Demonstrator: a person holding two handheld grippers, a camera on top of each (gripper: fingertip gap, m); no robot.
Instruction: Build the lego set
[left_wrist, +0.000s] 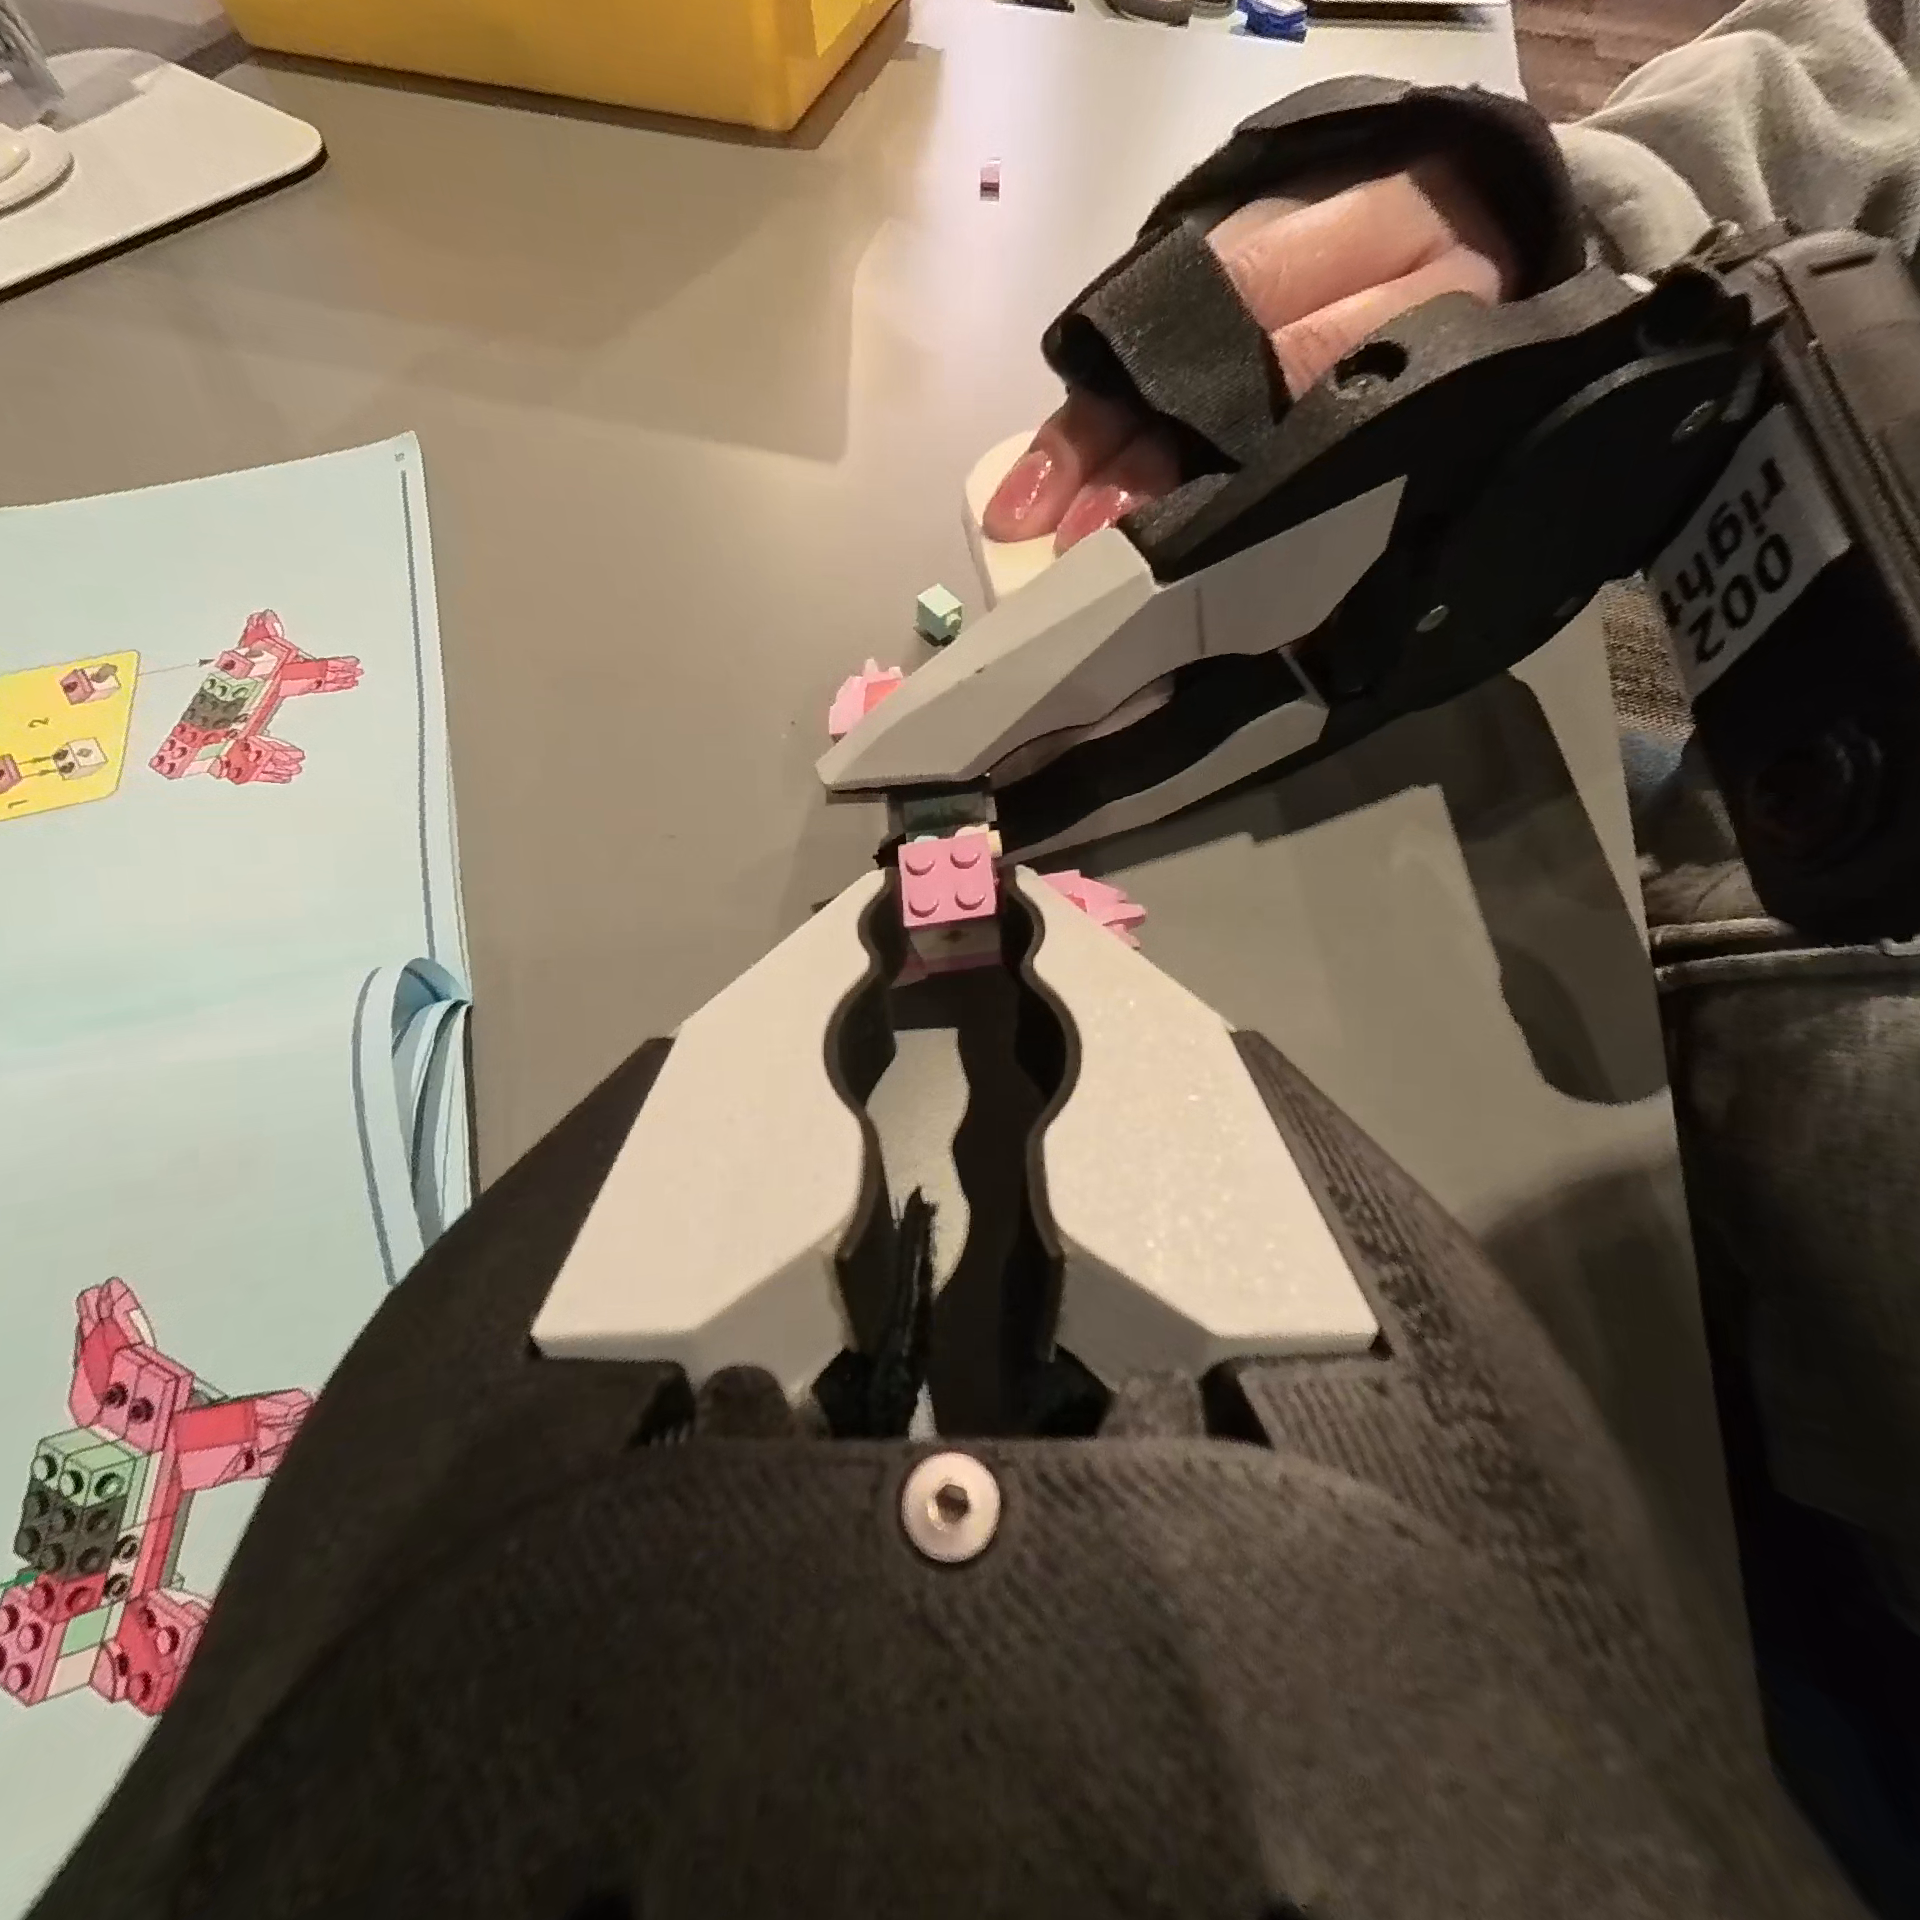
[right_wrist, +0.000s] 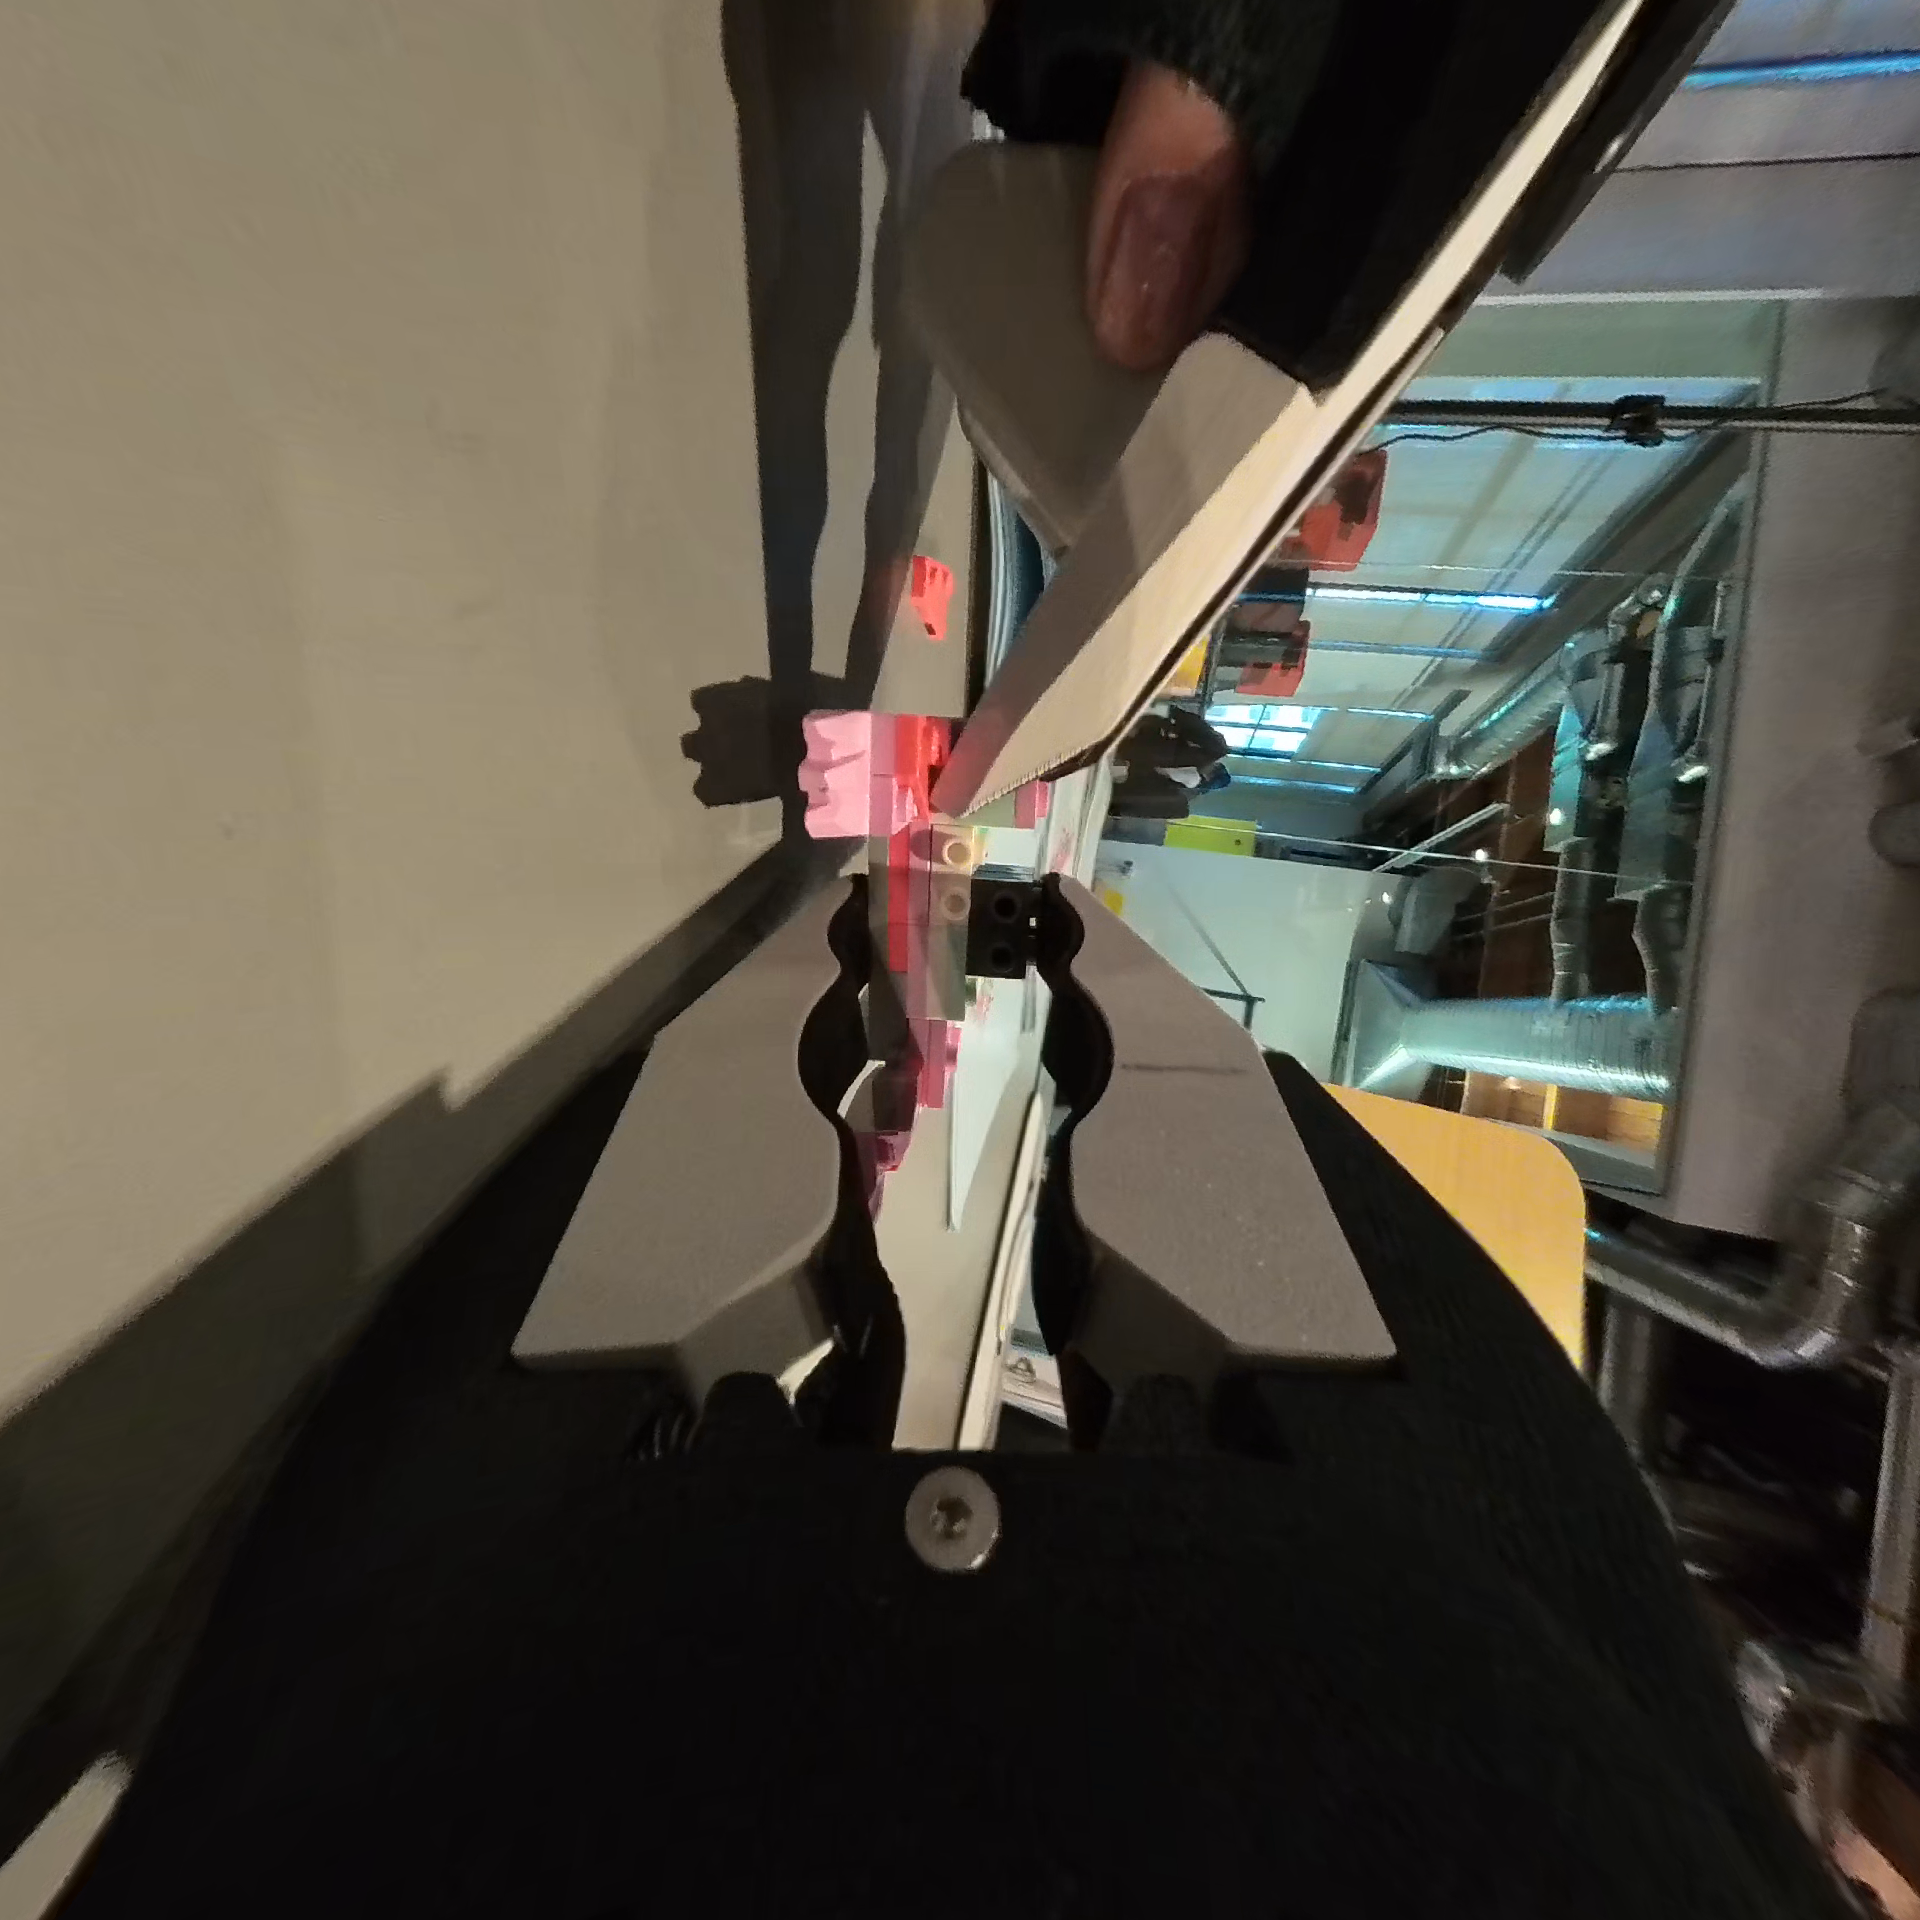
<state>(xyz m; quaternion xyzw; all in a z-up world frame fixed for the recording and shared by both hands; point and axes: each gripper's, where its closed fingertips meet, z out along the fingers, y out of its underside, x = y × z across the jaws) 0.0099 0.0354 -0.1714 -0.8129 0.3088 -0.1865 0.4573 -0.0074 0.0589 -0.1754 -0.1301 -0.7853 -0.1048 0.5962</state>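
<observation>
A small lego model of pink, mint green and black bricks (left_wrist: 943, 885) is held above the table between both grippers. My left gripper (left_wrist: 954, 883) is shut on its pink lower part. My right gripper (left_wrist: 920, 808) comes in from the right and is shut on its upper dark and green part. In the right wrist view my right gripper (right_wrist: 951, 896) clamps the model at its black brick (right_wrist: 997, 930), and pink leg pieces (right_wrist: 842, 774) stick out beyond. One finger (right_wrist: 1101, 613) of the left gripper reaches in from above and touches the model.
The open instruction booklet (left_wrist: 208, 935) lies on the left of the table. Loose pieces lie beyond the model: a mint brick (left_wrist: 940, 613), pink pieces (left_wrist: 868, 691) and a small pink piece (left_wrist: 992, 177). A yellow box (left_wrist: 582, 52) stands at the back. A red piece (right_wrist: 932, 592) lies on the table. Both grippers' tips are close together, under 4 cm apart.
</observation>
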